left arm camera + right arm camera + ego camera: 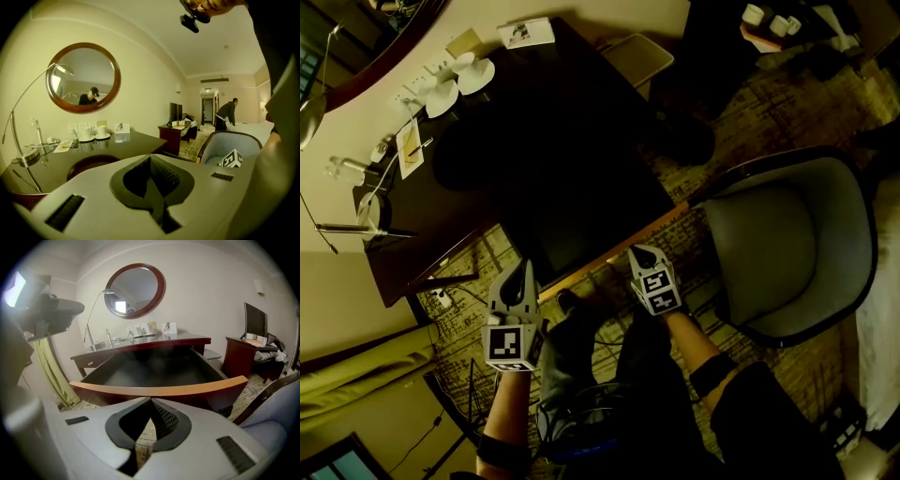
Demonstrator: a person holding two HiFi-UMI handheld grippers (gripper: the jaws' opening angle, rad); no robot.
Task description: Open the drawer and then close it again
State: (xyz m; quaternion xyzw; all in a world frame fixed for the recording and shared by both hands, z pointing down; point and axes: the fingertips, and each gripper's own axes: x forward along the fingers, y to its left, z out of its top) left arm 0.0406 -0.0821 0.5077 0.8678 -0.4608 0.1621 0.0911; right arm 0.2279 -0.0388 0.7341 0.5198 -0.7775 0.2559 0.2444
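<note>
A wide dark drawer with a pale wooden front edge (614, 246) stands pulled well out of the dark wooden desk (534, 112), so opening looks done and only closing is left, while the left gripper (521, 277) and right gripper (642, 258) hover near its front, all 2 pairs of jaws together, empty.

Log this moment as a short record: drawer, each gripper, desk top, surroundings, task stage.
drawer: pulled out of the desk, open; inside dark, nothing visible in it
left gripper: jaws shut, nothing between them
right gripper: jaws shut, nothing between them; faces the drawer front, apart from it
desk: dark top with two cups on saucers and a lamp
surroundings: round mirror on the wall, armchair beside the drawer
task stage: drawer open, not yet closed
</note>
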